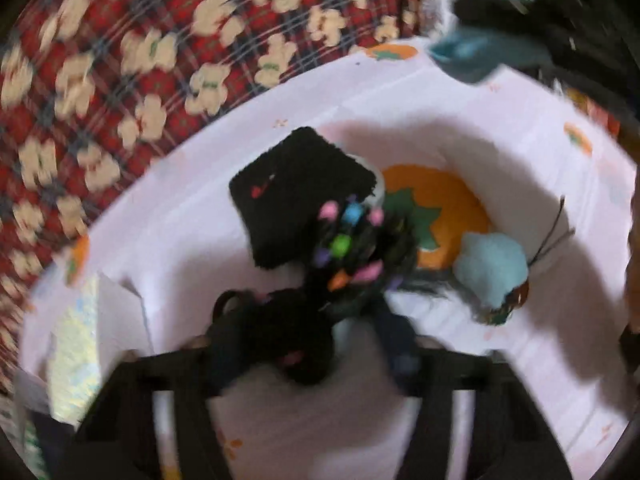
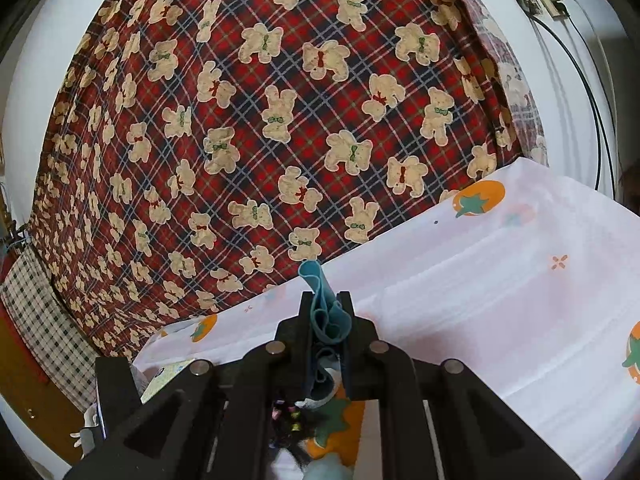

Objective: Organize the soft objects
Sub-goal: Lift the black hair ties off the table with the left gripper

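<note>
Behind everything, a red plaid blanket (image 2: 280,120) printed with cream teddy bears is spread wide, with a plain white wall (image 2: 576,92) and a socket with cables beside it. In front of it, a white fabric bin (image 1: 400,92) printed with orange fruit is seen from above by the left wrist camera. Inside the bin a black square pad (image 1: 296,184) is lying, touched by a dark piece studded with coloured beads (image 1: 348,244); a pale blue pompom (image 1: 490,268) is set just beside these, to the right.

Nearest the lens, a black fuzzy bundle (image 1: 276,340) is lying crosswise, straight ahead of the left gripper (image 1: 304,360) and between its fingers. Because of motion blur, it cannot be told whether the bundle is pinched or merely straddled. The left hand is judged much the nearer to it.

The right gripper (image 2: 326,320) is held over the bin's rim, well apart from the bundle, its jaws clamped on a folded teal cloth (image 2: 316,284).
</note>
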`<action>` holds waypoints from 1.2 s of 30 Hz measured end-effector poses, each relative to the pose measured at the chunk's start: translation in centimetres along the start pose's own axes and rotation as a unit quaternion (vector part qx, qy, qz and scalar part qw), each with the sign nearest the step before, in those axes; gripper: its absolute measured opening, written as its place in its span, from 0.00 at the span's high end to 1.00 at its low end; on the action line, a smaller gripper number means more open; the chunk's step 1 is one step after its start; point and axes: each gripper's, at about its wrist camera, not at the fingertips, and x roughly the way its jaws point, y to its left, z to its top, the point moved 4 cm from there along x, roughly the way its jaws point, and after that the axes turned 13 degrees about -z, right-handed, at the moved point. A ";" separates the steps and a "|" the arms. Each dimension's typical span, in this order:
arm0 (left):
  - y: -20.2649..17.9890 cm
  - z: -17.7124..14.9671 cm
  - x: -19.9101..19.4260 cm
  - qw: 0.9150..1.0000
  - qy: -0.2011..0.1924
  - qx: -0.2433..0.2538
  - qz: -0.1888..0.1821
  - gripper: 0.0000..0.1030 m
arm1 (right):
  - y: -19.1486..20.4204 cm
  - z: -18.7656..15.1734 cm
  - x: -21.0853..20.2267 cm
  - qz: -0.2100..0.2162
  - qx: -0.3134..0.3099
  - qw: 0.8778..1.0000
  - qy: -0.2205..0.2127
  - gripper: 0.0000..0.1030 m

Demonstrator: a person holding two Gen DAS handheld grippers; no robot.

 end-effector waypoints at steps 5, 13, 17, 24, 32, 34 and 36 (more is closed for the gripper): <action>0.3 -0.6 -1.5 0.996 -0.063 -0.052 -0.032 0.68 | 0.1 0.1 -0.1 -0.004 -0.006 1.000 -0.006 0.89; -0.7 -1.6 -4.9 0.979 -0.167 -0.092 -0.071 0.72 | 0.3 0.0 -0.1 -0.008 -0.018 1.000 -0.014 0.89; -0.1 -2.6 -4.4 0.975 -0.172 -0.114 -0.077 0.74 | 0.7 -0.1 -0.1 -0.015 -0.034 0.999 -0.020 0.89; 0.1 -3.2 -8.0 0.962 -0.231 -0.118 -0.084 0.75 | 1.7 -0.4 -0.6 -0.015 -0.065 0.997 -0.041 0.89; 0.6 -4.7 -11.7 0.948 -0.286 -0.118 -0.076 0.75 | 2.8 -1.3 -1.7 -0.014 -0.067 0.996 -0.055 0.89; 0.6 -5.2 -12.3 0.947 -0.293 -0.115 -0.069 0.75 | 3.5 -1.8 -2.1 -0.013 -0.073 0.996 -0.059 0.89; 0.7 -5.6 -12.7 0.945 -0.299 -0.115 -0.067 0.75 | 4.2 -2.5 -2.9 -0.020 -0.087 0.994 -0.070 0.89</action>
